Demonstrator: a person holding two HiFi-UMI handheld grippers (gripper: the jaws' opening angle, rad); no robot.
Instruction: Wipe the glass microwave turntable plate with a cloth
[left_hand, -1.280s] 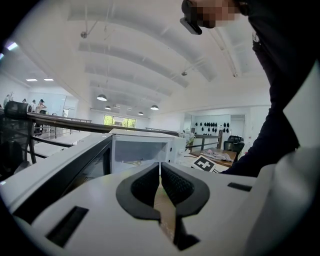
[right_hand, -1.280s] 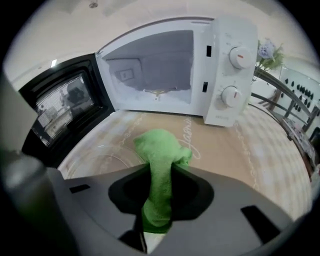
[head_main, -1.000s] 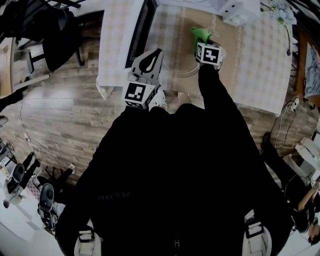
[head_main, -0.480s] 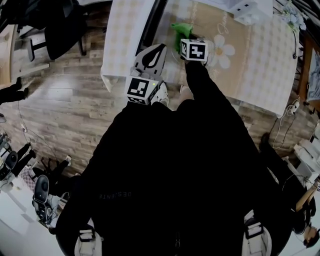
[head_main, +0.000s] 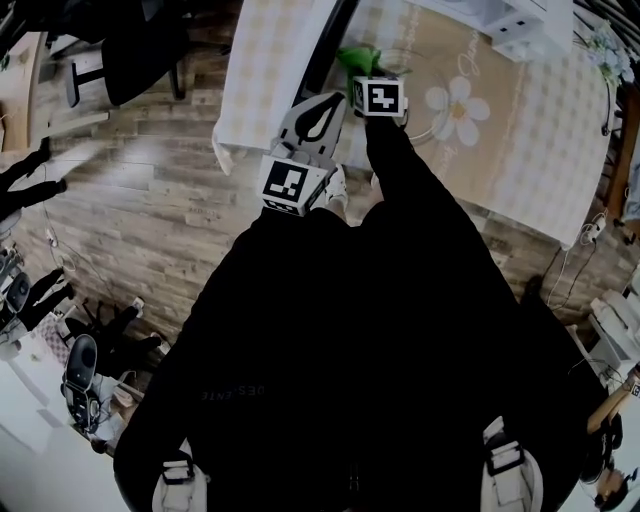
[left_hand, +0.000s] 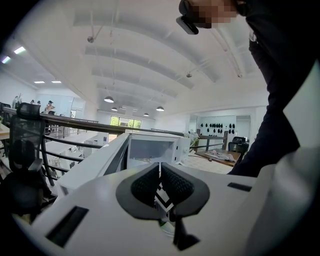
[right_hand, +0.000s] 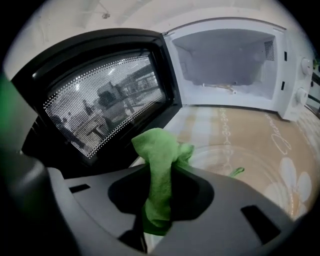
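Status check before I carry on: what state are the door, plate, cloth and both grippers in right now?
microwave door: swung open.
microwave cavity: empty, no plate inside.
glass turntable plate: flat on the table.
right gripper: shut on green cloth.
left gripper: shut, empty.

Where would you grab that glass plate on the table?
At its rim, coming low from the near side. The glass plate lies flat, thin and wide, so only the edge fits between jaws. The left gripper is shut and empty; the right gripper holds the green cloth.
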